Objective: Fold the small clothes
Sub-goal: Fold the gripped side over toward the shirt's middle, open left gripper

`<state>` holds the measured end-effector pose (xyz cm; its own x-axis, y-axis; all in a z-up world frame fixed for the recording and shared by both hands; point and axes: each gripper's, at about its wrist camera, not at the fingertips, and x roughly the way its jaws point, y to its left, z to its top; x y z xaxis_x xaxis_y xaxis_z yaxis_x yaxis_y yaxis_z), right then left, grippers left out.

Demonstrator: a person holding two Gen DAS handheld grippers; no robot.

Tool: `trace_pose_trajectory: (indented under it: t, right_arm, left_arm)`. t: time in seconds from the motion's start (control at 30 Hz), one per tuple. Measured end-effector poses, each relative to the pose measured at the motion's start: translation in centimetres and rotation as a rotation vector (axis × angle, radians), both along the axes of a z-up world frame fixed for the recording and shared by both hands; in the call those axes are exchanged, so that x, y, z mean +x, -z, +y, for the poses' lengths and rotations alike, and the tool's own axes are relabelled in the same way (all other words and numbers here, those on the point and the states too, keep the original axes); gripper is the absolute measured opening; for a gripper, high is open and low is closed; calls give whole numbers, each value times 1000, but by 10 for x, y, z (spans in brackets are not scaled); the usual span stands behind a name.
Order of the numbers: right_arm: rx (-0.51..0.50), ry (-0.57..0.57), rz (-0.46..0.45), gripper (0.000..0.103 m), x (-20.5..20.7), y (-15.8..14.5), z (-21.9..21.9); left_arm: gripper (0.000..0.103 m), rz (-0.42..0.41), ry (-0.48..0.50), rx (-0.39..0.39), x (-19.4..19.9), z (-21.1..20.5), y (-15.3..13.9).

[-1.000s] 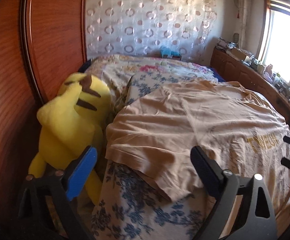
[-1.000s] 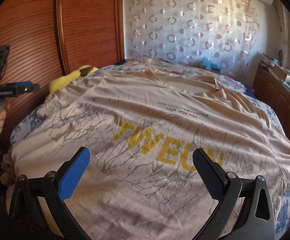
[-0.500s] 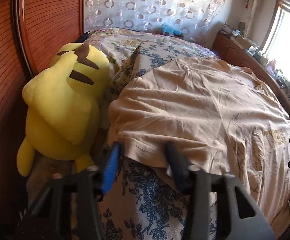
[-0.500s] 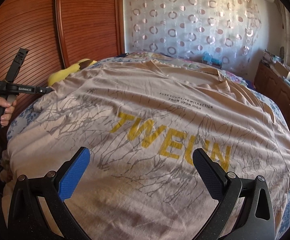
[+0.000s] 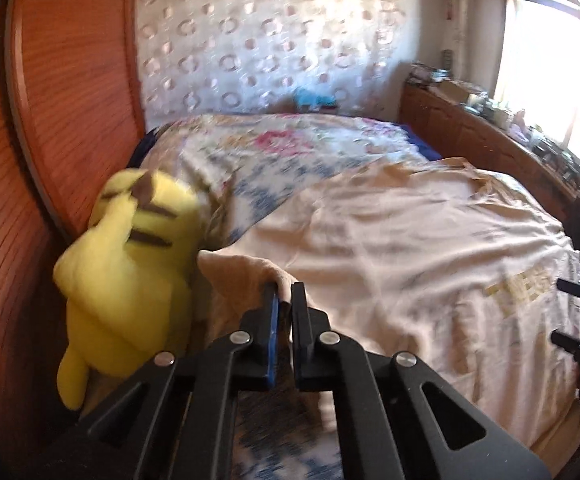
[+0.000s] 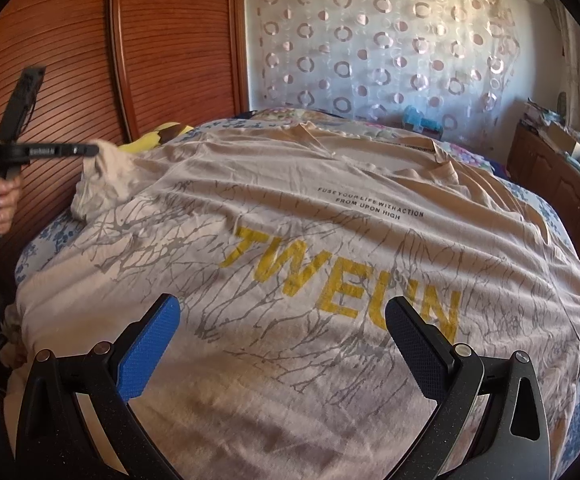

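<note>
A beige T-shirt with yellow letters and grey branch print lies spread face up over the bed. Its left sleeve is pinched in my left gripper, which is shut on the hem and holds it raised off the bed. From the right wrist view the left gripper shows at the far left, a hand on its handle, with the sleeve bunched up at its tips. My right gripper hovers open above the shirt's lower front, nothing between its fingers.
A yellow plush toy leans between the bed and the wooden slatted wardrobe on the left. A floral bedspread covers the bed. A wooden cabinet with clutter runs along the right, under a window.
My left gripper dropped to the sleeve edge, closed on it, and lifted it off the bed. The right gripper stayed still and open.
</note>
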<state>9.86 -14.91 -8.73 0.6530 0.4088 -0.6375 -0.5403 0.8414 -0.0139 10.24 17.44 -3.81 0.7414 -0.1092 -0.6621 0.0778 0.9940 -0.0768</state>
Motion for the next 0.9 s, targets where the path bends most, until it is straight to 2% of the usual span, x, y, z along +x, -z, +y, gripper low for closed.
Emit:
trace_pose_trajectory:
  t: [0.3, 0.47, 0.5, 0.57, 0.63, 0.77, 0.9]
  right_arm:
    - [0, 2, -6, 103, 0, 0, -1]
    - [0, 1, -11, 103, -1, 0, -1]
    - [1, 1, -11, 103, -1, 0, -1]
    - [3, 1, -11, 103, -2, 0, -1]
    - [3, 1, -11, 103, -1, 1, 0]
    - [2, 1, -13, 103, -2, 1, -1]
    - [2, 0, -12, 103, -2, 1, -1]
  left_arm:
    - [1, -49, 211, 71, 20, -105, -39]
    - [18, -31, 267, 99, 25, -134, -41]
    - [21, -25, 267, 105, 25, -135, -39]
    - [34, -11, 254, 116, 24, -131, -34]
    - [40, 4, 228, 130, 23, -122, -26]
    - [48, 39, 159, 144, 23, -98, -3]
    - [50, 101, 95, 151, 28, -70, 28]
